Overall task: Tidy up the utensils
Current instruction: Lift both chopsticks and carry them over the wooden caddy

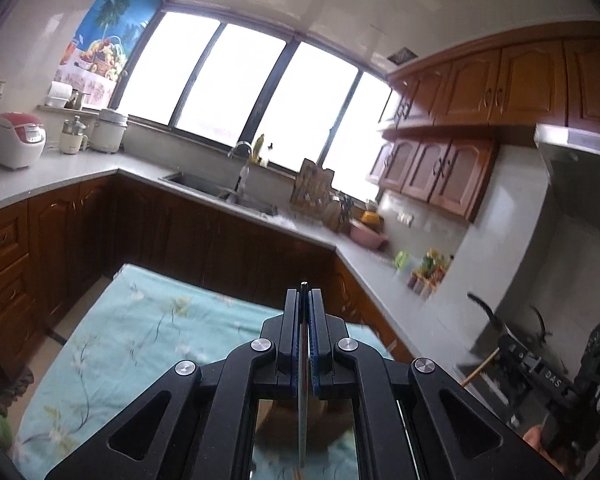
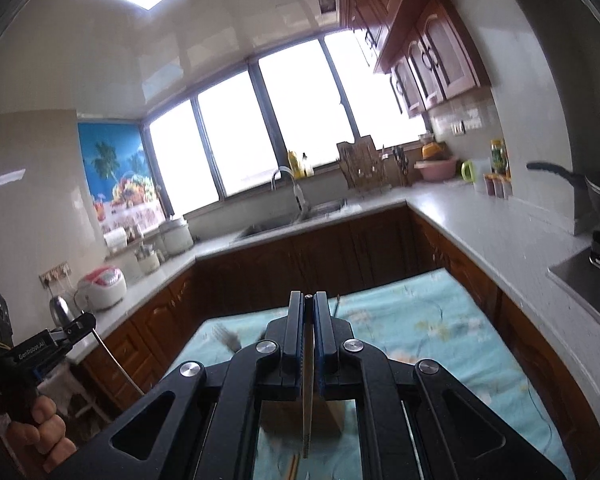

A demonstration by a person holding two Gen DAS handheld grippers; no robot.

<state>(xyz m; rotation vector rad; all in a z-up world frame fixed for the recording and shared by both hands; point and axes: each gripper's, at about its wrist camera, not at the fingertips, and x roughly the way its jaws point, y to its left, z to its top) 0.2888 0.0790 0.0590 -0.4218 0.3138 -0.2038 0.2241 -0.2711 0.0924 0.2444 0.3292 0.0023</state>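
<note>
Above the floral-clothed surface (image 1: 112, 344), each claw pinches a thin utensil: left claw (image 1: 305, 300) a slim handle (image 1: 302, 412), right claw (image 2: 308, 304) a pale one (image 2: 308, 412), fork (image 2: 226, 338) at ten o'clock, nothing blocking.

Ahead of my tongs the table's pale blue flowered cloth (image 1: 112, 332) lies mostly bare, with open air above it. A fork (image 2: 226, 338) lies on it near my right gripper (image 2: 309, 300). Dark cabinet fronts (image 1: 204, 232) wall off the far edge and both sides.
</note>
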